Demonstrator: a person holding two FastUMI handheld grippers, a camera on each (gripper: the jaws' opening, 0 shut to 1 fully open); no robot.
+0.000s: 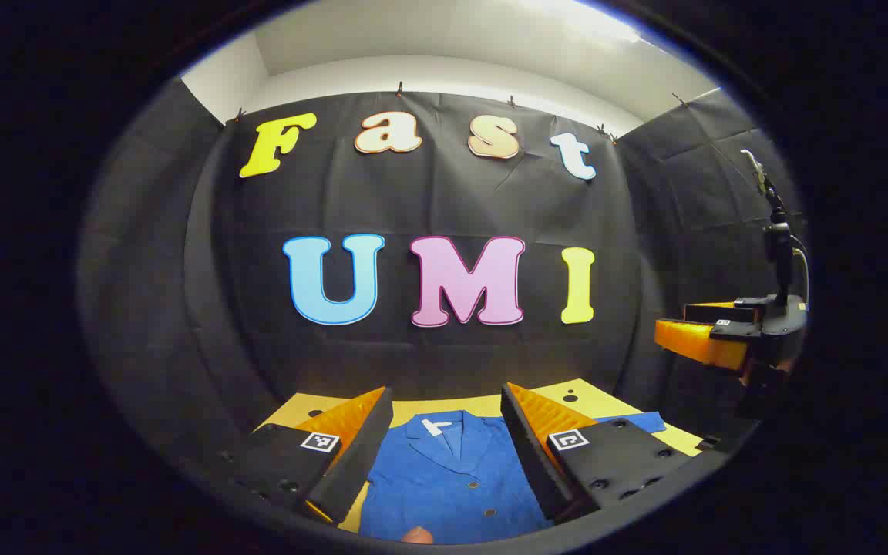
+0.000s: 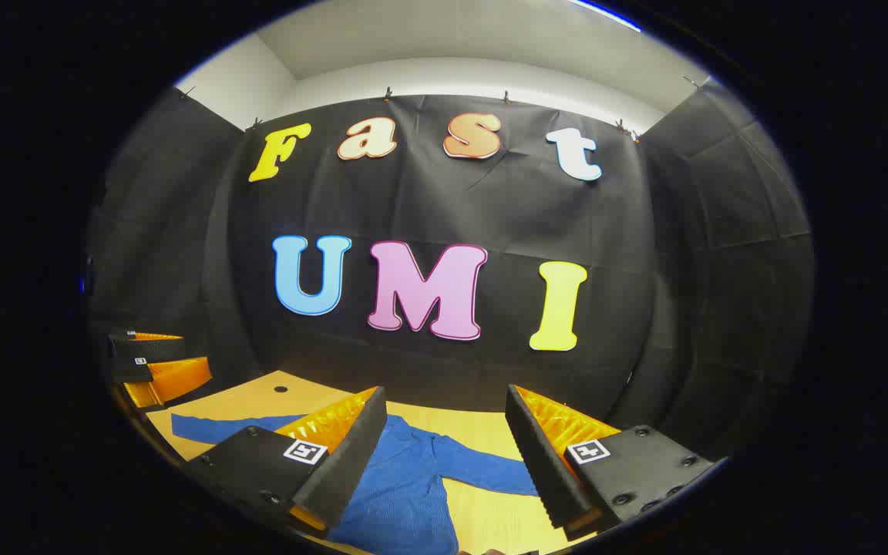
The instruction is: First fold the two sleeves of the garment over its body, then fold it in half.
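Left gripper (image 1: 444,443): jaws wide apart, nothing between them, held above the near edge of the table (image 1: 560,393). Between its fingers, in the left gripper view, the shirt (image 1: 452,478) lies flat on the yellow table top, front side up, collar (image 1: 440,428) toward the back wall, buttons visible down the middle. One sleeve (image 1: 648,421) (the one on that view's right) extends sideways past the finger, flat on the table.

Right gripper (image 2: 444,455): jaws likewise spread, empty, not touching the cloth. In the right gripper view the shirt (image 2: 405,493) sits below and slightly left of the gap; both sleeves are stretched out to the sides, neither folded over the body. The left sleeve (image 2: 220,428) reaches toward the table's edge, the other sleeve (image 2: 482,472) runs between the fingers.

The right gripper also shows at the right margin of the left gripper view (image 1: 710,335), raised well above the table, fingers apart. The left gripper shows at the left margin of the right gripper view (image 2: 155,362), also open
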